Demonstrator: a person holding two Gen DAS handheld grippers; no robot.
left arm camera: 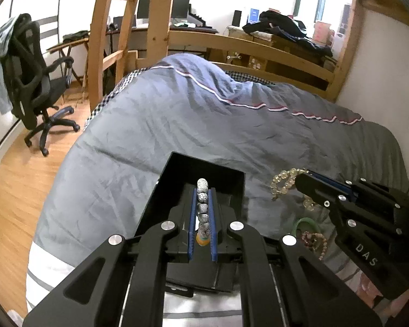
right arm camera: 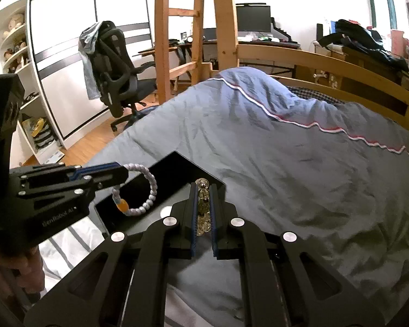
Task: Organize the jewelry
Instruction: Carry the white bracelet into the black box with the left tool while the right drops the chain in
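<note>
left wrist: right tongs [left arm camera: 300, 179] partly hide what seems a crystal bracelet [left arm camera: 282, 182].

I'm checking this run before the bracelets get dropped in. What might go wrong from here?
The left gripper pinches the white bead bracelet by one side, so its loop could snag the black box rim. The right gripper holds the yellow crystal bracelet beside the box; released there, it lands on the duvet.

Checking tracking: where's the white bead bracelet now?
White bead bracelet is clamped in the left tool, hanging over the black box on the bed.
</note>
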